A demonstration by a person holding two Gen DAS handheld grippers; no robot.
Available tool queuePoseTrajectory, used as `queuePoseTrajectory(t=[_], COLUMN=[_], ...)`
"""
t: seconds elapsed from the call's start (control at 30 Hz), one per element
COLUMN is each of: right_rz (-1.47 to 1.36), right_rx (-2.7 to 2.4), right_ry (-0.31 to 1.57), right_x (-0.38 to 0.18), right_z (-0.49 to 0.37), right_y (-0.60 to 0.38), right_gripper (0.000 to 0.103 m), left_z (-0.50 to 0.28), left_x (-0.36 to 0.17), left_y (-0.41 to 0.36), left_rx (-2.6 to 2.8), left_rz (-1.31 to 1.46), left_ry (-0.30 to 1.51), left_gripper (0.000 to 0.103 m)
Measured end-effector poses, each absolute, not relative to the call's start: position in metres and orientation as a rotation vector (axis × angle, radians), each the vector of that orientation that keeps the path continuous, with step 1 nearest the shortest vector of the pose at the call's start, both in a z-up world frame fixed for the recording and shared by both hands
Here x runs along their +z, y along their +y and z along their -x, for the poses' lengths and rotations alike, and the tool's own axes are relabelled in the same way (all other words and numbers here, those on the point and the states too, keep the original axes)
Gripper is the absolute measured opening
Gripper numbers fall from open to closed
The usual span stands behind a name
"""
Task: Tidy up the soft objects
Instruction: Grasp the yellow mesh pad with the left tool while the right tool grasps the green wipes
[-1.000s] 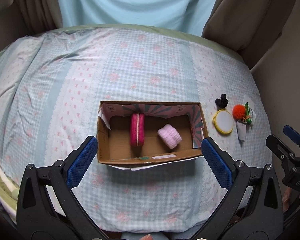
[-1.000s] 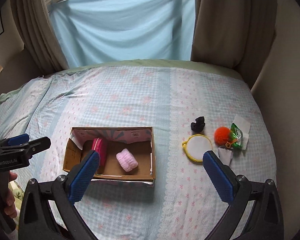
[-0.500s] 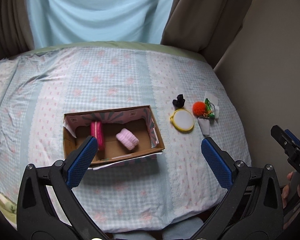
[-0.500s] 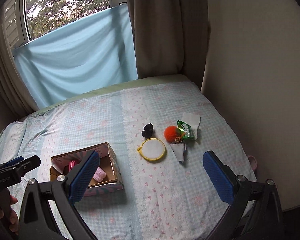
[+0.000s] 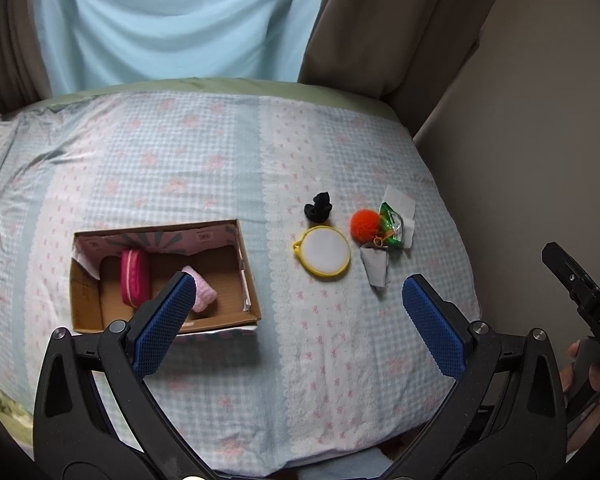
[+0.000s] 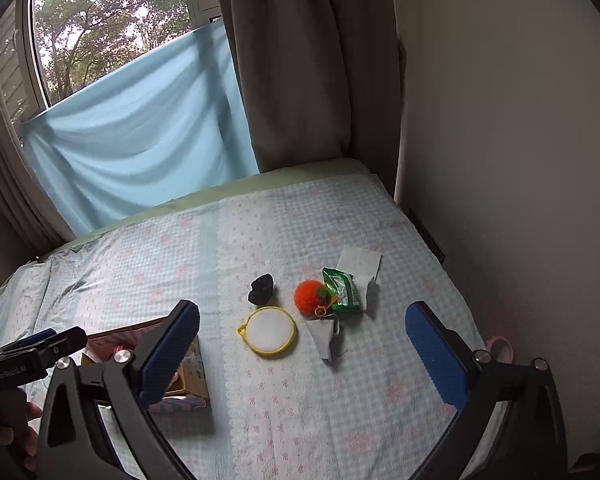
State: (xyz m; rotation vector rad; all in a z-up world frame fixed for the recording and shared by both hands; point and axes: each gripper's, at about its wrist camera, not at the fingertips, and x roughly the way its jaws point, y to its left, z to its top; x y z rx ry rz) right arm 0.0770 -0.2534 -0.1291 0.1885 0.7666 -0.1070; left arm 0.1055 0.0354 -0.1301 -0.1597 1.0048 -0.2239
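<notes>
A cardboard box [image 5: 86, 300] lies on the bed, holding a magenta pouch [image 5: 134, 276] and a pale pink roll [image 5: 204, 294]. To its right lie a black scrunchie [image 5: 317, 207], a yellow-rimmed round pad [image 5: 325, 253], an orange pompom [image 5: 365, 223], a green packet [image 5: 393, 226] and a grey cloth [image 5: 375, 266]. My left gripper [image 5: 298, 320] hangs open above the bed's near edge, holding nothing. My right gripper [image 6: 302, 354] is open and empty, near the pad [image 6: 269, 330], pompom [image 6: 309, 297] and scrunchie [image 6: 261, 289]. The box [image 6: 190, 368] shows partly behind its left finger.
A white tissue [image 6: 358, 262] lies behind the green packet [image 6: 342, 289]. A wall [image 6: 500, 160] borders the bed on the right, brown curtains [image 6: 300, 60] and a blue cloth [image 6: 140, 136] hang behind. A pink object [image 6: 500, 348] sits past the bed's right edge.
Both views have swung to the right and drawn back: the box slid left in the frames and the group of small objects now sits nearer the middle. Both grippers stayed open.
</notes>
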Motion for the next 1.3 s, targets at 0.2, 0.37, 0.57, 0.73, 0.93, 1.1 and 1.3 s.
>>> queuePoseTrajectory(t=[0.2, 0.37, 0.57, 0.73, 0.93, 1.1, 1.3], right_rz=[-0.165, -0.124, -0.104, -0.093, -0.086, -0.083, -0.073], right_rx=[-0.051, 0.018, 0.097, 0.145, 0.174, 0.199, 0.231], right_ry=[0.802, 0.833, 0.888, 0.925, 0.959, 0.976, 0.986], right_x=[-0.154, -0.194, -0.257, -0.315, -0.373, -0.403, -0.421], right_z=[-0.125, -0.17, -0.22, -0.256, -0.29, -0.306, -0.318], right_y=[-0.302, -0.327, -0.347, -0.353, -0.358, -0.359, -0.355], right_gripper=[0.103, 0.098, 0.092, 0.082, 0.074, 0.068, 0.063], left_z=[-0.137, -0.165, -0.202, -0.225, -0.246, -0.26, -0.275], left_x=[-0.158, -0.199, -0.263, -0.326, -0.395, -0.437, -0.46], left_y=[-0.019, -0.058, -0.092, -0.111, -0.123, -0.134, -0.14], left_rx=[-0.19, -0.145, -0.093, -0.066, -0.074, -0.094, -0.11], left_rz=[0.175, 0.176, 0.134, 0.089, 0.078, 0.029, -0.007], left_ry=[1.032, 1.045, 1.053, 1.063, 1.093, 1.099, 1.097], left_gripper=[0.103, 0.103, 0.103, 0.103, 0.103, 0.103, 0.103])
